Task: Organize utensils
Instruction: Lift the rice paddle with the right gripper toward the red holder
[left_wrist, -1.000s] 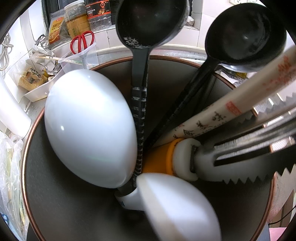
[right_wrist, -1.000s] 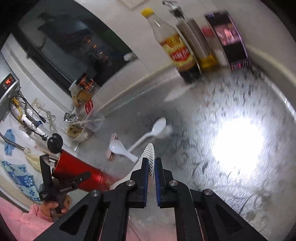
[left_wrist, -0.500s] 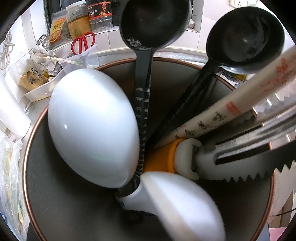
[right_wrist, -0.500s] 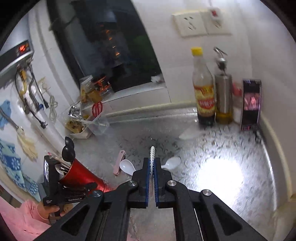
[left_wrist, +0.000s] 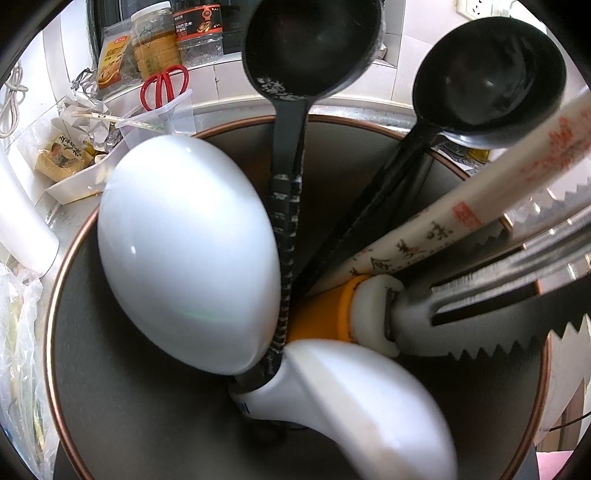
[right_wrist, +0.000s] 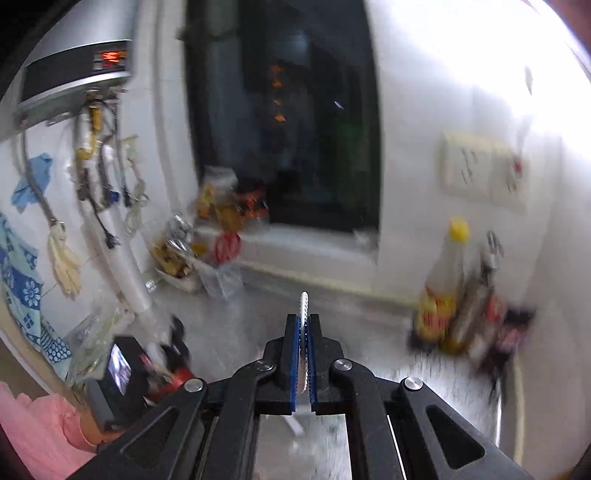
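Observation:
The left wrist view looks down into the utensil holder (left_wrist: 110, 406) with its copper rim. It holds two white spoons (left_wrist: 184, 258) (left_wrist: 351, 398), two black ladles (left_wrist: 310, 48) (left_wrist: 487, 74), a white patterned handle (left_wrist: 461, 218) and serrated tongs (left_wrist: 498, 306). The left fingers are hidden there. In the blurred right wrist view, the left gripper (right_wrist: 166, 376) is clamped round the red holder (right_wrist: 181, 376) at the lower left. My right gripper (right_wrist: 303, 332) is shut on a white dimpled paddle (right_wrist: 304, 306), seen edge-on, raised above the steel counter (right_wrist: 240, 332).
Sauce bottles (right_wrist: 443, 295) stand at the counter's right against the wall. Red scissors in a clear cup (left_wrist: 164, 88), jars (left_wrist: 155, 37) and a white tray of packets (left_wrist: 62, 158) crowd the back left under the dark window. A pink sleeve (right_wrist: 37, 435) shows behind the left gripper.
My right gripper has risen with the paddle and rolled, so the paddle now stands edge-on; the spoons on the counter have dropped out of view. The left view has hardly changed.

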